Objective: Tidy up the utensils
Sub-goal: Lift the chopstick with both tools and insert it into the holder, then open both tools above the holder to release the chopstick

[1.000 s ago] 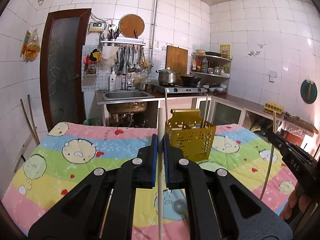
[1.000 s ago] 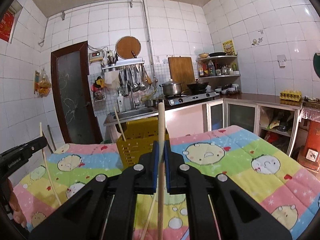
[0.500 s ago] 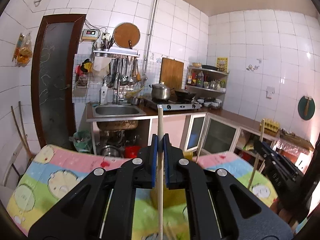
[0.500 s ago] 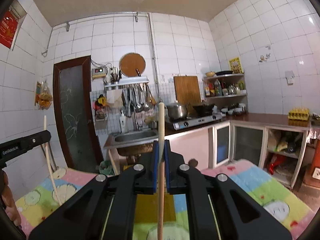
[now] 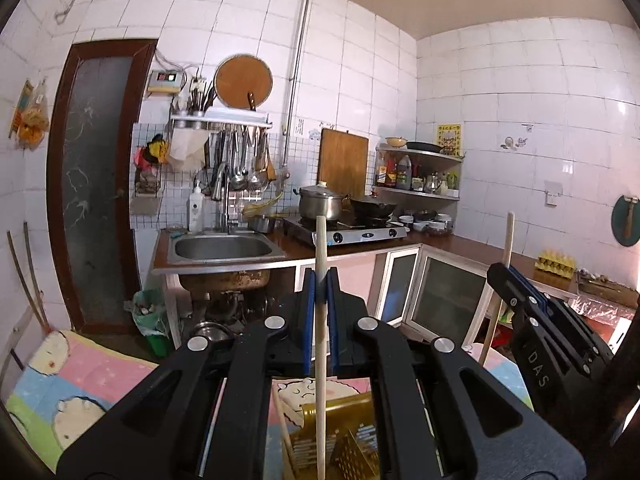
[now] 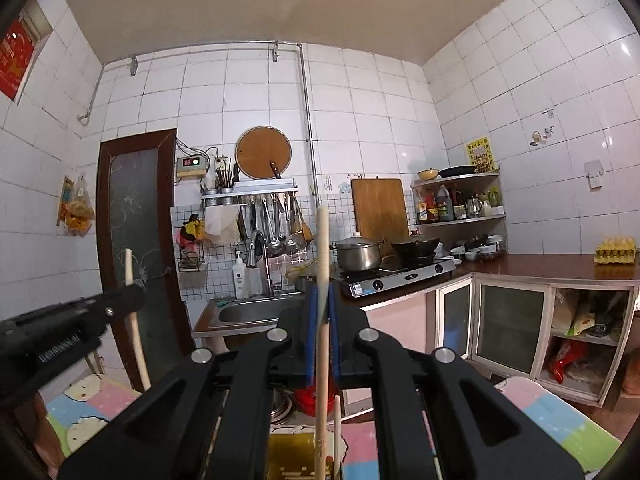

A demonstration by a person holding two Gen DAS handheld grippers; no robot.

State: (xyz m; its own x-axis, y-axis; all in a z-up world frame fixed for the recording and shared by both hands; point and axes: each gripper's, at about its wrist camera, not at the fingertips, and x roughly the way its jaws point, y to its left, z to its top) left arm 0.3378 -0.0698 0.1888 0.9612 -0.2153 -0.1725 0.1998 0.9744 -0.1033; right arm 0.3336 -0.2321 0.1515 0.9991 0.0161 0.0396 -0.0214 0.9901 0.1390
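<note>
Each black two-finger gripper, left gripper and right gripper, clamped a pale wooden chopstick upright, apparently for dropping into the yellow perforated plastic basket at bottom centre.

In the left wrist view the left gripper sits at centre, clamping an upright chopstick whose lower end hangs over the basket at 6 o'clock. The right gripper stands at 3 o'clock, the sink at 11, the stove at 12, behind.
</note>
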